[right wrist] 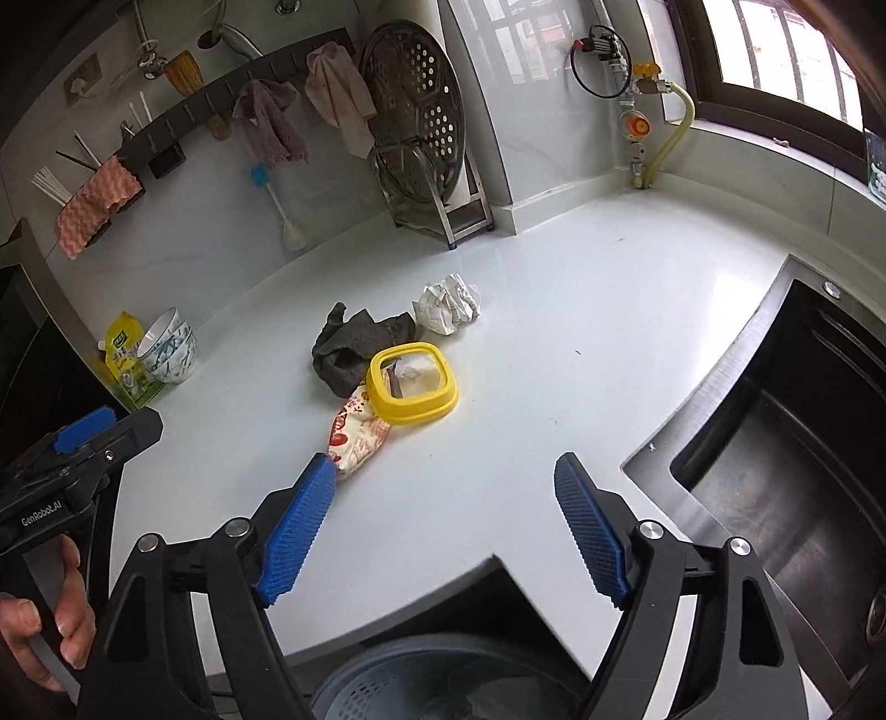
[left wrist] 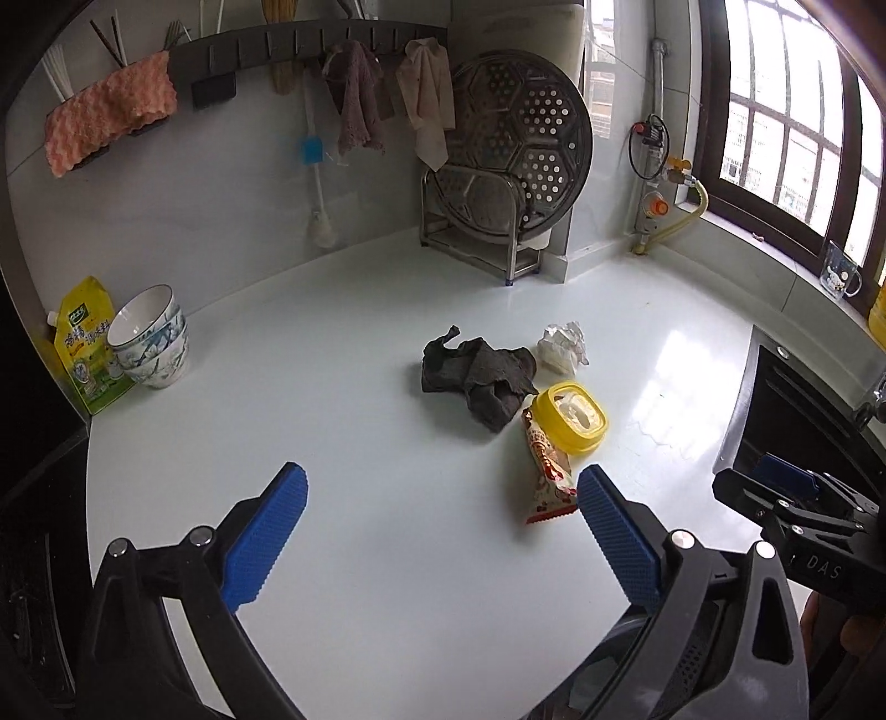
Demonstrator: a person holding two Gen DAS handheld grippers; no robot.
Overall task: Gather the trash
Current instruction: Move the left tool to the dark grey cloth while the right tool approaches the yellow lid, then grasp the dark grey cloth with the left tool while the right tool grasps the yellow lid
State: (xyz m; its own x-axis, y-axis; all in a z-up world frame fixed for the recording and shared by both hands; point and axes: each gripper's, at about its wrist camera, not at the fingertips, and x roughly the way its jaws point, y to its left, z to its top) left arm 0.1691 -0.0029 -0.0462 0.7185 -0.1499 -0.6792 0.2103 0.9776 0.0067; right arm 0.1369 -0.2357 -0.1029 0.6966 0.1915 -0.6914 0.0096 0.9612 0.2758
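Observation:
On the white counter (left wrist: 360, 443) lie a red-and-white snack wrapper (left wrist: 545, 471), a yellow-rimmed lid (left wrist: 573, 416), a dark grey rag (left wrist: 479, 374) and a crumpled white paper (left wrist: 562, 344). My left gripper (left wrist: 443, 493) is open and empty, above the counter, its right finger near the wrapper's near end. In the right wrist view the wrapper (right wrist: 357, 435), lid (right wrist: 412, 383), rag (right wrist: 354, 346) and paper (right wrist: 448, 304) show ahead. My right gripper (right wrist: 446, 482) is open and empty, its left fingertip close to the wrapper. A bin (right wrist: 443, 681) shows below the counter edge.
Stacked bowls (left wrist: 152, 338) and a yellow-green pouch (left wrist: 88, 349) stand at the far left by the wall. A steamer tray on a metal rack (left wrist: 509, 160) stands at the back. A dark sink (right wrist: 786, 487) lies to the right. Cloths hang on a wall rail (left wrist: 310, 47).

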